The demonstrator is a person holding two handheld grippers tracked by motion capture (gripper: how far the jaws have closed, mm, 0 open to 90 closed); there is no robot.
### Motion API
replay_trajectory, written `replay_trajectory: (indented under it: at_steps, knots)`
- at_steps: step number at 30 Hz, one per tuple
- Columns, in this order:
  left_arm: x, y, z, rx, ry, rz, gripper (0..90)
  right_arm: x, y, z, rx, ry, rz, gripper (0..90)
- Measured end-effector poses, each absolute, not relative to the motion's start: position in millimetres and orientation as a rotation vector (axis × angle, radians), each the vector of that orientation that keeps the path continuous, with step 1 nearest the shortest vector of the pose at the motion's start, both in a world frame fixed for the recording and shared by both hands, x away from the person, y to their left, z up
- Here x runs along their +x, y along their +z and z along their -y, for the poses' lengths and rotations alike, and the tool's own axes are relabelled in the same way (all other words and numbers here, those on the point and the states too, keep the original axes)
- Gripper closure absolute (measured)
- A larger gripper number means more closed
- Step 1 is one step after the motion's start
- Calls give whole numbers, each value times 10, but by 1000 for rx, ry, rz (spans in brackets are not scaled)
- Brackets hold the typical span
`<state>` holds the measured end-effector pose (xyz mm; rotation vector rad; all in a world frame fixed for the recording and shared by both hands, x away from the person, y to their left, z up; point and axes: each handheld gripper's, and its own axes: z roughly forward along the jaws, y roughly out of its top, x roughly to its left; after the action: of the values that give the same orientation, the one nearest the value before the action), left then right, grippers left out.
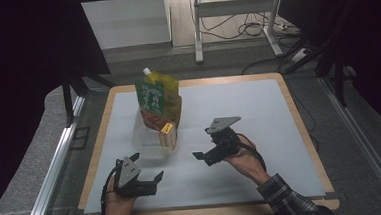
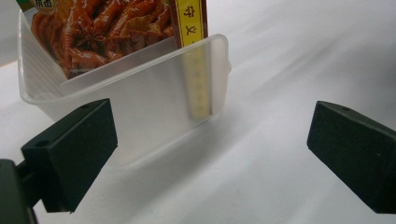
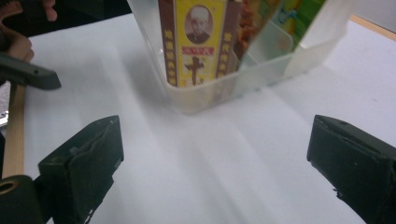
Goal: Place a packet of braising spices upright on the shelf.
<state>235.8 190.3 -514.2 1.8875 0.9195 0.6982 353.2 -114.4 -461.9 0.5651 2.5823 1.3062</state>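
Note:
A translucent plastic bin (image 1: 148, 140) stands on the white mat, left of centre. A green and yellow spouted pouch (image 1: 157, 92), a red-brown food packet (image 1: 151, 117) and a yellow box (image 1: 167, 134) stand in it. My left gripper (image 1: 147, 166) is open near the front edge, just short of the bin. In the left gripper view the left gripper (image 2: 212, 149) faces the bin (image 2: 140, 107), box (image 2: 194, 46) and packet (image 2: 102, 32). My right gripper (image 1: 204, 143) is open to the bin's right. The right gripper (image 3: 215, 172) faces the bin (image 3: 210, 95) and box (image 3: 196, 42).
The white mat (image 1: 259, 118) covers a wooden table (image 1: 299, 116), with bare mat on the right half. Metal rails run along both sides, and a desk frame (image 1: 233, 14) with cables stands beyond the far edge. The other hand's gripper (image 3: 28, 74) shows at the left of the right gripper view.

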Motion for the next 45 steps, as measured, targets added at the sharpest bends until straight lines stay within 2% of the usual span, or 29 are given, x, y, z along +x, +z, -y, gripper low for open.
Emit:
replay_trajectory:
  at_steps: [19,45]
  knots:
    - [2372,-5155,-1906,1897,681,-929,9,3312,-4676,1843,661,1252,-2485,27]
    - [2396,-5187,-1893,1934,655,-949,8,3161,-4994,2657,910,1095,-2426,27]
